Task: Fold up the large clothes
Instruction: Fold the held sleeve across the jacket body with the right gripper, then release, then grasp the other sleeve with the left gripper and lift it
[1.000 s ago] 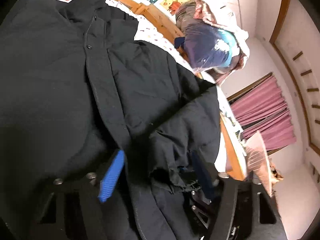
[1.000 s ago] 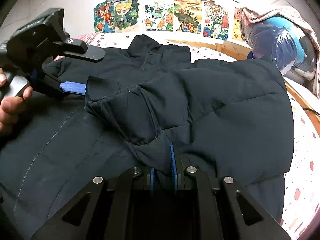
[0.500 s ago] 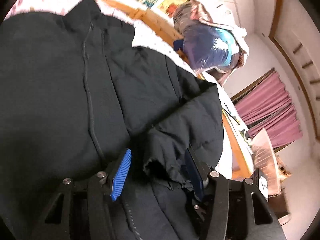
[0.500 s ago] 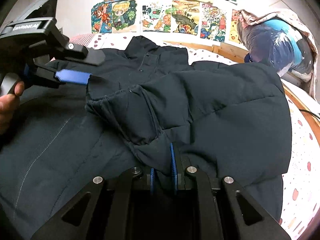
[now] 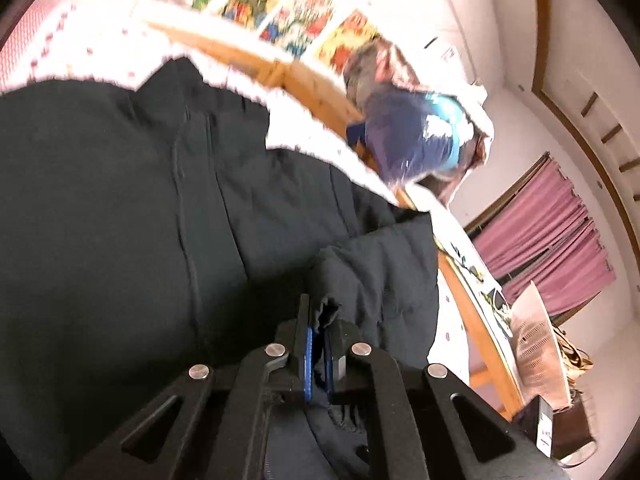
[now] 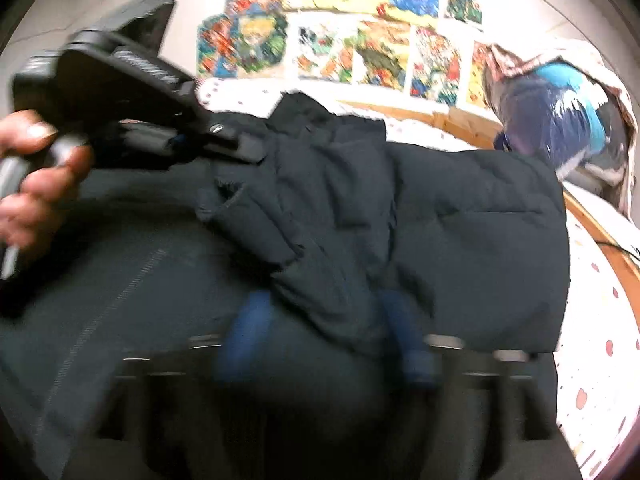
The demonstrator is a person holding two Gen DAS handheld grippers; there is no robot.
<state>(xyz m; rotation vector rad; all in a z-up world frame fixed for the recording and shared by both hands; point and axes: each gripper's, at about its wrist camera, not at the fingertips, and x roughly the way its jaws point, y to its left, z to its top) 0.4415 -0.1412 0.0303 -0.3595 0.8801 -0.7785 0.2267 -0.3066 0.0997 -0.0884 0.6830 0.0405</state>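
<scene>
- Spreading across most of the bed [image 6: 600, 320], a large dark jacket [image 5: 100, 220] is seen lying flat, its collar turned toward the wooden bed frame [image 5: 312, 92] and the wall.
- One sleeve [image 6: 460, 240] is laid folded over the jacket's body, with its cuff [image 6: 240, 204] resting near the middle of the garment.
- The left tongs [image 5: 316, 344] are clenched on a fold of the sleeve's dark fabric; in the left wrist view the blue pads are seen nearly together with cloth bunched between them.
- In the right wrist view the left tongs [image 6: 240, 148] are seen from the side, touching the jacket by the cuff, and the person's left hand [image 6: 36, 184] is wrapped around the handle.
- The right tongs [image 6: 324, 320] are being opened: the blue fingers [image 6: 248, 328] are blurred and set wide apart, with the lower part of the folded sleeve lying between them, and no pressing of the pads on the cloth is seen.
- A white sheet dotted with small red shapes is seen under the jacket at the right edge of the bed.
- A bundle in blue and clear plastic [image 6: 560, 120] is seen at the far right corner, beyond the bed frame.
- Colourful drawings [image 6: 360, 32] are pinned in a row on the wall behind the bed.
- Pink curtains [image 5: 552, 232] are seen at the right of the left wrist view.
</scene>
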